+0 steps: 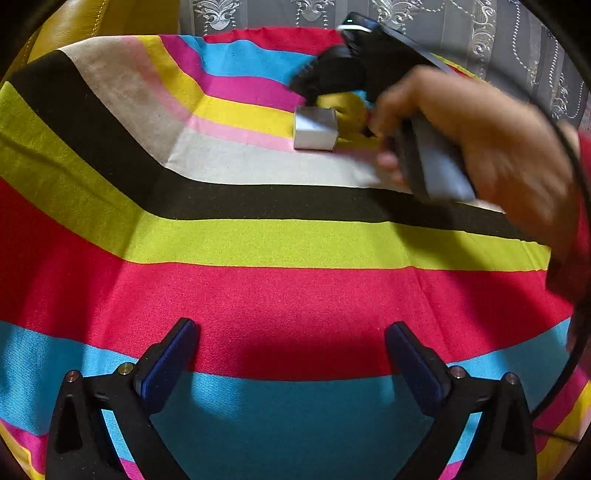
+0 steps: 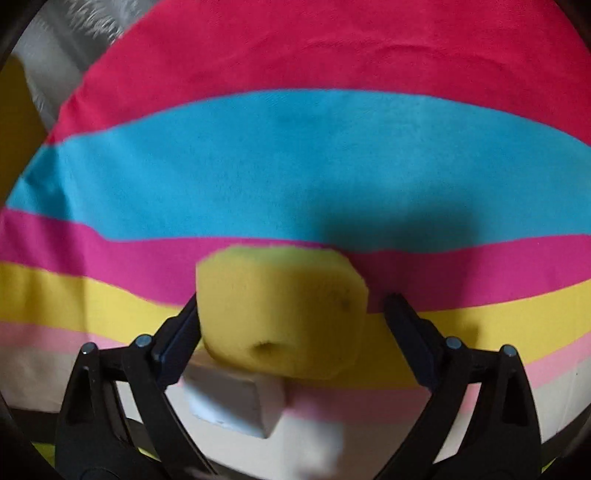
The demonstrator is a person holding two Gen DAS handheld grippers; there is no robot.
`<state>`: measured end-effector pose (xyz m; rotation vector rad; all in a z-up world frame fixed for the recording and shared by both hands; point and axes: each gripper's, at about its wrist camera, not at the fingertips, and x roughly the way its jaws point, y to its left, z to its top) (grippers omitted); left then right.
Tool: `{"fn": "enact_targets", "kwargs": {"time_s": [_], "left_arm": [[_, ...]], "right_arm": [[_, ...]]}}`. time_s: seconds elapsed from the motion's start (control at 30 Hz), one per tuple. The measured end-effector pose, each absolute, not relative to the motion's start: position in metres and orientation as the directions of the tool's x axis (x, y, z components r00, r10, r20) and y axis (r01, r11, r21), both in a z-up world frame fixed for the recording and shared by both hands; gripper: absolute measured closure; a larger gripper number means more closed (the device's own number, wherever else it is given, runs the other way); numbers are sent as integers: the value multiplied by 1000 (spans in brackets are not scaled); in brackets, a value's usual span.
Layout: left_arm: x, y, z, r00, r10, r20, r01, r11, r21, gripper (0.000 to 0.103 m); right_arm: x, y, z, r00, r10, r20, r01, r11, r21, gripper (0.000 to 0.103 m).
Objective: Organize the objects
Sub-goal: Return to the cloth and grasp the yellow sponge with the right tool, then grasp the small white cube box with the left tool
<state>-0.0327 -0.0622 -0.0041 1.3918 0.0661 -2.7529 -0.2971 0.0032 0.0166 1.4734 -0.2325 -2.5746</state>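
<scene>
blue-padded fingers (image 1: pixel 168 363) of the left gripper (image 1: pixel 291 354) stand spread wide at the bottom of the left wrist view, with nothing between them, over the blue and red bands of a striped cloth (image 1: pixel 258 243) that covers the whole surface. past the red band run lime, black and off-white stripes. on the off-white and pink part, well ahead of the left gripper, lies a small white box (image 1: pixel 316 127). just behind it and touching it on its right side sits a yellow sponge (image 1: pixel 345 110). the right hand (image 1: pixel 491 147) reaches in from the right edge, wrapped around the grey handle of the right gripper (image 1: pixel 354 107), whose black body points down at the sponge; this part of the view is blurred. at the far edge hang a lace curtain (image 1: pixel 480 44) and, in the left corner, something mustard yellow (image 1: pixel 74 26).

in the right wrist view the right gripper (image 2: pixel 291 321) has its jaws apart with the sponge (image 2: pixel 282 314) between them. the left finger (image 2: pixel 181 332) seems to touch the sponge's side, while a clear gap shows between the sponge and the right finger, so it is not pinched. the box (image 2: pixel 236 398) lies nearer the camera, partly under the sponge's near edge and beside the left finger. beyond the sponge the cloth (image 2: pixel 295 166) runs on in yellow, magenta, blue and red bands.
</scene>
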Motion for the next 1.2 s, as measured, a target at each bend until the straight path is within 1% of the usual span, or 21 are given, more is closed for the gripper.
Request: {"fn": "enact_targets", "kwargs": {"time_s": [0.03,0.1,0.17,0.2,0.23,0.3,0.37,0.43,0.57,0.7,0.87,1.0,1.03,1.07,1.13,1.17,1.2], "left_arm": [[-32,-62,-4,-592,-30,-805,68,-998,-13,0],[-32,-63,-3,-592,-29,-806,68,-998,-13,0],[-32,-63,-4,-592,-30,-806,68,-998,-13,0],[-32,-63,-4,-592,-30,-806,68,-998,-13,0],[-32,-63,-4,-592,-30,-806,68,-998,-13,0],[-32,-63,-4,-592,-30,-806,67,-998,-13,0],[-32,-63,-4,-592,-30,-806,67,-998,-13,0],[-32,-63,-3,-591,-30,-806,69,-998,-13,0],[-35,-63,-2,-586,-50,-809,100,-995,-11,0],[-61,-53,1,-552,-31,-833,73,-997,-11,0],[-130,-40,0,-553,-30,-833,56,-998,-2,0],[-186,-44,-1,-571,-61,-819,84,-996,16,0],[-195,-48,-2,-570,-57,-820,99,-995,1,3],[-200,-51,-1,-580,-51,-813,109,-994,-15,9],[-199,-54,5,-620,-25,-784,99,-994,-46,56],[-196,-54,7,-619,-21,-785,96,-994,-49,57],[-187,-56,8,-623,24,-782,83,-992,-97,57]], "right_arm": [[-289,9,19,-525,-215,-823,72,-975,208,40],[-267,34,29,-566,-294,-770,95,-951,293,41],[-235,64,45,-609,-301,-734,124,-950,287,41],[-221,76,49,-609,-303,-733,144,-951,273,41],[-205,89,51,-605,-295,-740,163,-955,247,40],[-170,114,49,-565,-266,-781,221,-961,168,39],[-131,138,42,-518,-202,-831,270,-961,65,39],[-100,161,37,-489,-156,-858,302,-953,2,39],[-37,190,27,-475,-95,-875,341,-936,-83,39],[-19,186,20,-472,-114,-874,336,-940,-59,39],[-13,199,22,-521,-148,-840,266,-964,5,38],[-3,199,21,-558,-134,-819,255,-967,-15,35],[-3,200,20,-566,-139,-813,254,-967,-12,34],[-3,198,19,-578,-138,-804,259,-966,-20,34],[1,201,17,-601,-148,-786,260,-965,-17,34],[1,201,17,-607,-149,-781,259,-966,-18,34],[-3,196,15,-608,-146,-781,257,-966,-19,34]]}}
